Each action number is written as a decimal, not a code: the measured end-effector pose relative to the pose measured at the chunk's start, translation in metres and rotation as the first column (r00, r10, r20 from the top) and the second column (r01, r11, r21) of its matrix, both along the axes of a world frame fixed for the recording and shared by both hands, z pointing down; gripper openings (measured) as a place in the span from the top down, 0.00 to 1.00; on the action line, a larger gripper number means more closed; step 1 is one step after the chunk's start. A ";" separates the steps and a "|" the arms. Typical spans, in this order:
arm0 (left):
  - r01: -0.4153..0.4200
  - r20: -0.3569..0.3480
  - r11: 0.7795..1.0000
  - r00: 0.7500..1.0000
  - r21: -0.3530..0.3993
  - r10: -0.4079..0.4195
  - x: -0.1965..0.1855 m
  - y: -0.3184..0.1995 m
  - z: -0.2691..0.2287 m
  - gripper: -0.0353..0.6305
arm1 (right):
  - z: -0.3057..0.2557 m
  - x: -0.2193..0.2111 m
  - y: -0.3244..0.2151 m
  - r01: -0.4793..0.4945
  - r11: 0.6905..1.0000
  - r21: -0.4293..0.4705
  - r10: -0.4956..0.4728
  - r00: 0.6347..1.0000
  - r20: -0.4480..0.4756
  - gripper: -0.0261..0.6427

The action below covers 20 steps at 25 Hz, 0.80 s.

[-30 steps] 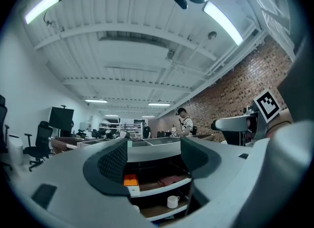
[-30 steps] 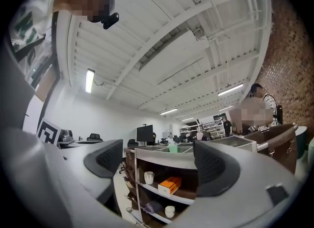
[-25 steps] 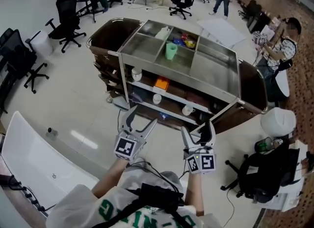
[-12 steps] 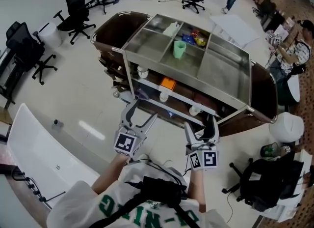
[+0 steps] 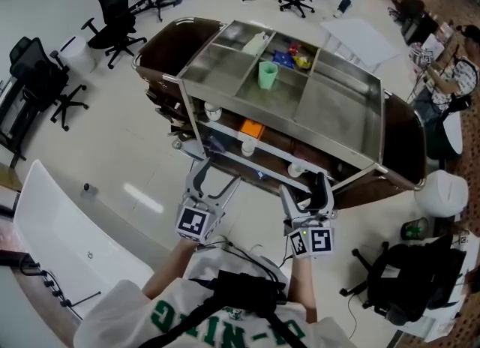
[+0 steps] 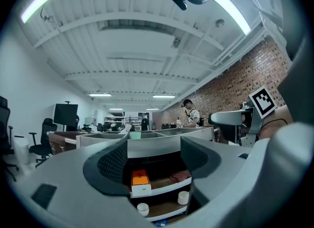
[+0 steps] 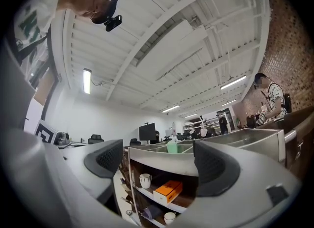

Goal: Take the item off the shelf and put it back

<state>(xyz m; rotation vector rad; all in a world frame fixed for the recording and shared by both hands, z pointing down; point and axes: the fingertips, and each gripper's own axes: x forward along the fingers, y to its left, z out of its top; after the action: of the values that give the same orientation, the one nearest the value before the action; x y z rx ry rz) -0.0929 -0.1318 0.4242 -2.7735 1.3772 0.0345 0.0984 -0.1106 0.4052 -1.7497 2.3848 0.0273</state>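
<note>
1. Head view: the left gripper (image 5: 220, 175) and the right gripper (image 5: 304, 189) are held side by side in front of the open side of a steel trolley (image 5: 184, 76), near it but touching nothing. The fingers of both are released and carry nothing. An orange box (image 5: 251, 128) lies on the middle shelf (image 5: 279, 149), with white cups (image 5: 247, 146) on the shelves around it and a green cup (image 5: 267, 75) in a top compartment. The box looks the likeliest item to fetch, though the task does not name it.
2. Left gripper view: the left gripper (image 6: 154, 158) points level at the shelves, its jaws standing apart with only air between them. The orange box (image 6: 140, 178) shows in the gap, well beyond the pads and sitting flat on its shelf.
3. Right gripper view: the right gripper (image 7: 157, 163) is likewise spread and empty. The orange box (image 7: 168, 190) lies past the jaws, a white mug (image 7: 145, 180) just left of it on the same shelf.
4. Progress, as I judge it: only the approach is under way. Nothing is off the shelf yet, so the reach, grasp, lift-out and return all remain
</note>
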 end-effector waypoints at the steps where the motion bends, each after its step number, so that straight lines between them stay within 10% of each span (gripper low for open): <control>1: 0.001 0.000 1.000 1.000 -0.001 -0.001 0.001 -0.001 0.002 0.47 | 0.001 0.000 -0.001 0.005 1.000 -0.002 -0.005 1.000 -0.006 0.26; 20: -0.008 0.061 0.999 0.998 -0.035 0.010 0.004 0.005 0.049 0.47 | 0.009 0.000 0.011 0.025 0.999 -0.028 -0.026 0.999 -0.035 0.26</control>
<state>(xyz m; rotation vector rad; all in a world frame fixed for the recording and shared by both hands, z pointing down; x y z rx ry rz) -0.0887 -0.1271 0.4733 -2.7840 1.3640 -0.0739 0.0980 -0.0992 0.4142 -1.7448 2.4434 0.0219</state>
